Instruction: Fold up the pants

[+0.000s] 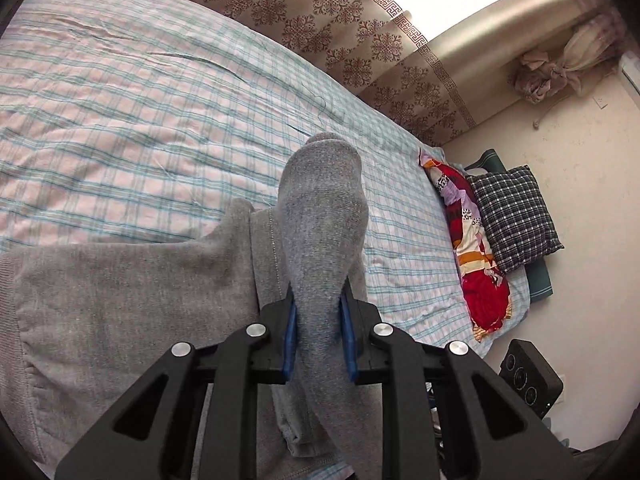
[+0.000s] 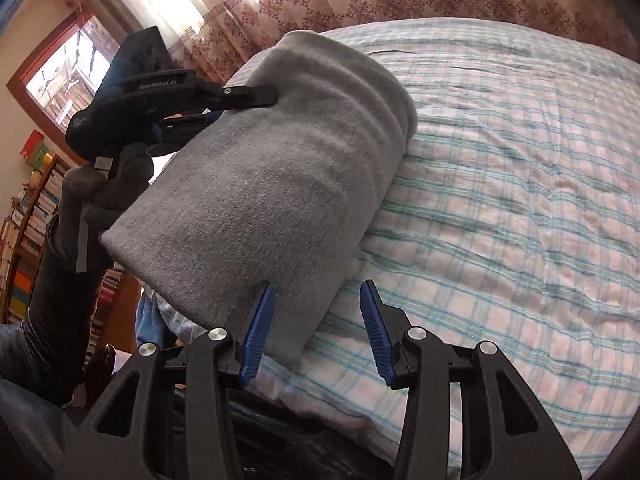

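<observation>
Pants (image 1: 320, 216) sit clamped in left gripper (image 1: 319, 312); right gripper (image 2: 318, 330) jaws spread, seemingly empty.

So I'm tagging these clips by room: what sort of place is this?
Most likely a home bedroom: a bed with a pink-and-teal plaid sheet, a dark checked pillow by the wall, and patterned brown curtains over a window.

A wide bed (image 1: 132, 92) covered by a wrinkled pink, white and teal plaid sheet (image 2: 500, 184) carries the soft grey knit pants (image 2: 264, 184), lying near its front edge. At one end rest a red, orange and purple patterned pillow (image 1: 476, 248) and, just beside it, a black-and-white checked cushion (image 1: 516, 216).
</observation>
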Motion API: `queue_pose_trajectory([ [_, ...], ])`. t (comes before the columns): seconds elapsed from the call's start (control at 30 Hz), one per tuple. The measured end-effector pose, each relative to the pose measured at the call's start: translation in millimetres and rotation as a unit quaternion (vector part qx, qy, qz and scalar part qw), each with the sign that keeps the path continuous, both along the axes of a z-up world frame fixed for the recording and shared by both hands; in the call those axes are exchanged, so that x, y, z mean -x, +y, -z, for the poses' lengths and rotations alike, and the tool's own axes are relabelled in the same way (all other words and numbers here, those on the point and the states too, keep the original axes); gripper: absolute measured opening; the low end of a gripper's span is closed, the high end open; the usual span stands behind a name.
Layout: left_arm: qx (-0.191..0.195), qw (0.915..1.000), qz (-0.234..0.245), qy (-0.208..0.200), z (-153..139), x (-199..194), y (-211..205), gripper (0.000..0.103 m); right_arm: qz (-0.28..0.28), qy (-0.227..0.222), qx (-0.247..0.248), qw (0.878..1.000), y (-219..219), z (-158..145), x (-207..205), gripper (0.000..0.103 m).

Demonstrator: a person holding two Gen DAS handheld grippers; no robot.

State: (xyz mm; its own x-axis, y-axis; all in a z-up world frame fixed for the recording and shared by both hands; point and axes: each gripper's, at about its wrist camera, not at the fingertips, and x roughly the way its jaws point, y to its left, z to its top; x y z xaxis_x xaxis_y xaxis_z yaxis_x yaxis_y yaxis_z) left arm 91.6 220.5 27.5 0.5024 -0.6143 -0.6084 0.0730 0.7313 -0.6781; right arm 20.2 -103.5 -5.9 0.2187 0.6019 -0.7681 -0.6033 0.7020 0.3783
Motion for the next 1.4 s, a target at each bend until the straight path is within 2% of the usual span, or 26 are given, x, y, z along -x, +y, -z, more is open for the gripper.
queue_pose_trajectory([
  [0.2,0.003,0.9991,-0.041,-0.004,0,16,59,0.018,-0.068,-0.003,0.005,0.998,64,-5,5,0.045],
  [0.37,0.03,0.9959,-0.085,0.014,19,33,105,0.018,-0.104,-0.003,0.011,0.995,97,3,5,0.045],
  [0.5,0.032,0.9929,-0.112,0.027,35,38,128,0.018,-0.121,-0.002,0.013,0.993,118,7,4,0.045],
  [0.77,0.036,0.9901,-0.128,0.046,61,34,149,0.018,-0.142,-0.002,0.021,0.99,155,15,-1,0.047],
  [0.93,0.031,0.9896,-0.137,0.033,51,38,157,0.017,-0.169,-0.013,0.022,0.985,177,15,5,0.047],
  [1.07,0.013,0.9888,-0.146,0.029,43,37,166,0.016,-0.19,-0.009,0.015,0.982,200,20,1,0.047],
  [1.2,0.004,0.9872,-0.154,0.042,49,36,175,0.017,-0.201,-0.005,0.01,0.98,223,24,-1,0.047],
  [1.3,-0.011,0.984,-0.165,0.066,64,34,179,0.017,-0.205,0.002,0.009,0.979,236,32,-1,0.047],
  [1.4,-0.024,0.9788,-0.182,0.09,82,36,182,0.024,-0.201,0.013,0.002,0.979,231,35,-4,0.046],
])
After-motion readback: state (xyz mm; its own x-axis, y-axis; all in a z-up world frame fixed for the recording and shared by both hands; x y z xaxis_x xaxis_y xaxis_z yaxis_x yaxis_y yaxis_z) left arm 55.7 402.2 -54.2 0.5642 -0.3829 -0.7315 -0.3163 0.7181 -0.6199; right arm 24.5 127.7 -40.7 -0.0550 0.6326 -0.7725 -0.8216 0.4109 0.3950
